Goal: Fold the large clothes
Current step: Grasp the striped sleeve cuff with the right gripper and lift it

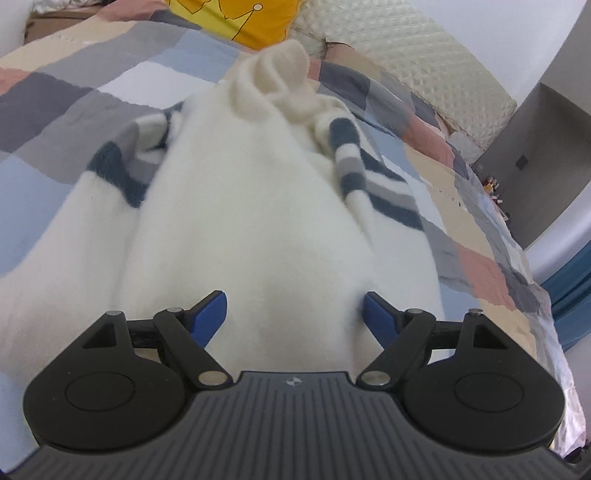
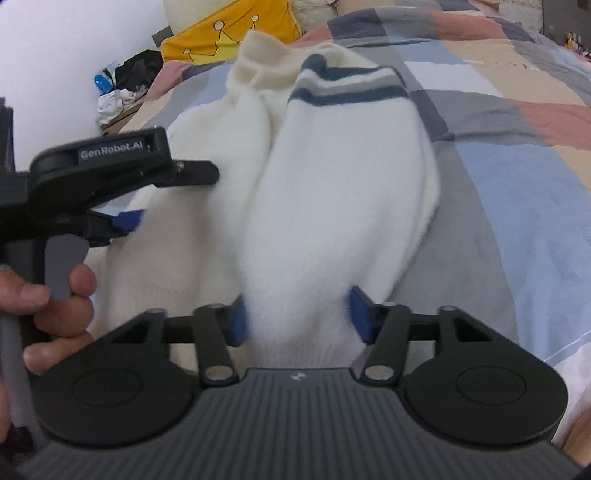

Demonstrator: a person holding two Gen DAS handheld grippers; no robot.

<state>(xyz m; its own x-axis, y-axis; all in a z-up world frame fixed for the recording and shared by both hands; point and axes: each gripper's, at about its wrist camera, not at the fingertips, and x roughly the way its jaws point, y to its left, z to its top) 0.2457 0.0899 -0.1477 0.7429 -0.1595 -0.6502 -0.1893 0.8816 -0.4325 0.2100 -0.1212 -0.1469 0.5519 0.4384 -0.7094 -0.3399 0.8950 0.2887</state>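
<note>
A white sweater (image 1: 236, 206) with navy and grey stripes lies crumpled on a bed covered by a checked quilt (image 1: 74, 92) in blue, grey, pink and tan.

Left wrist view: the left gripper (image 1: 295, 319) points down at the sweater. Its jaws stand wide apart, and white knit fills the gap between the two blue pads without either pad pressing on it. Straight ahead of the jaws the sweater rises to a bunched collar. A striped sleeve lies ahead to the left of the jaws, and another striped band trails ahead to the right. Beyond the sweater sits a yellow pillow (image 1: 236, 18), and a cream quilted headboard (image 1: 424, 55) runs off to the right.

Right wrist view: the right gripper (image 2: 297, 315) has its jaws partly closed around a thick fold of the sweater. The blurred blue pads sit against the knit on both sides; whether they are pressing it I cannot tell. The fold stretches ahead from the jaws to a striped band at its far end. To the left of these jaws, the left gripper hovers over the sweater, held by a hand (image 2: 48, 306) at the left edge. Far ahead to the left lie the yellow pillow and some small clutter (image 2: 118, 88).
</note>
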